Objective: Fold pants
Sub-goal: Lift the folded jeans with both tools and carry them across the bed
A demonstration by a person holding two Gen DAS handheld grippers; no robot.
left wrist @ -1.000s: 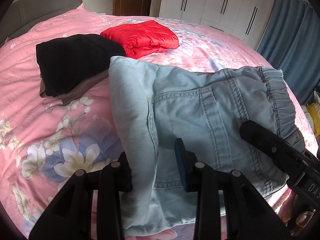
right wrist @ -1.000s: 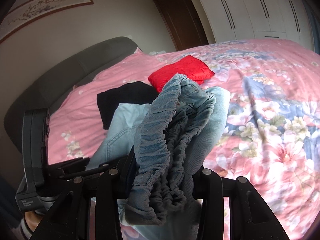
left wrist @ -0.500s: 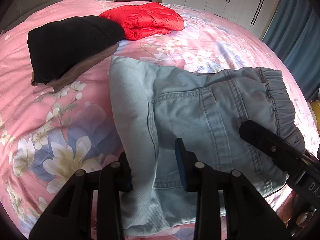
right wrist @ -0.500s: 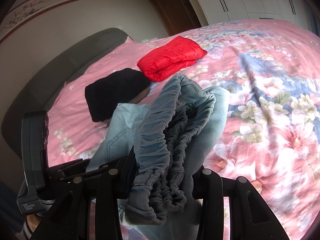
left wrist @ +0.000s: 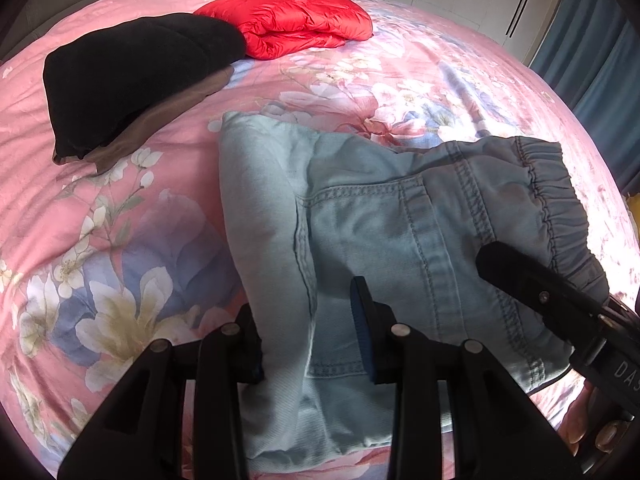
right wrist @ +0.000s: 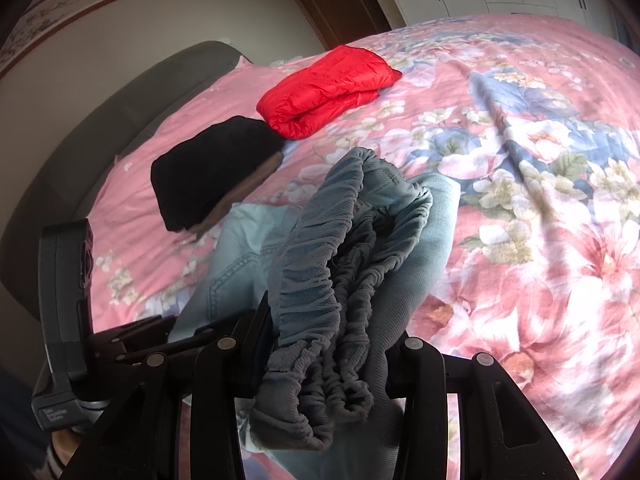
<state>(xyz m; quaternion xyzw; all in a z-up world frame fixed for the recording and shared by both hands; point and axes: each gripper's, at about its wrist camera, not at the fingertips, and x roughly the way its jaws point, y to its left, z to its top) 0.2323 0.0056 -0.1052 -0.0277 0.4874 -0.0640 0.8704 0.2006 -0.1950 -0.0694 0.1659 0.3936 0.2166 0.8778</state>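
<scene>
Light blue denim pants [left wrist: 360, 232] with an elastic waistband are folded into a bundle held over the pink floral bed. My left gripper [left wrist: 308, 328] is shut on the bundle's near folded edge. My right gripper [right wrist: 332, 344] is shut on the bunched elastic waistband [right wrist: 340, 272], which hangs between its fingers. In the left wrist view the right gripper's black finger [left wrist: 532, 292] lies across the waistband side at lower right. In the right wrist view the left gripper body [right wrist: 68, 320] shows at lower left.
A folded black garment [left wrist: 132, 76] over a brown one lies at the far left of the bed. A folded red puffy jacket [left wrist: 292, 20] lies beyond it. White wardrobes and a blue curtain [left wrist: 592, 52] stand past the bed.
Both grippers have carried the pants bundle forward and lower over the bed; the black and red garments now appear nearer. Both grips are unchanged.
</scene>
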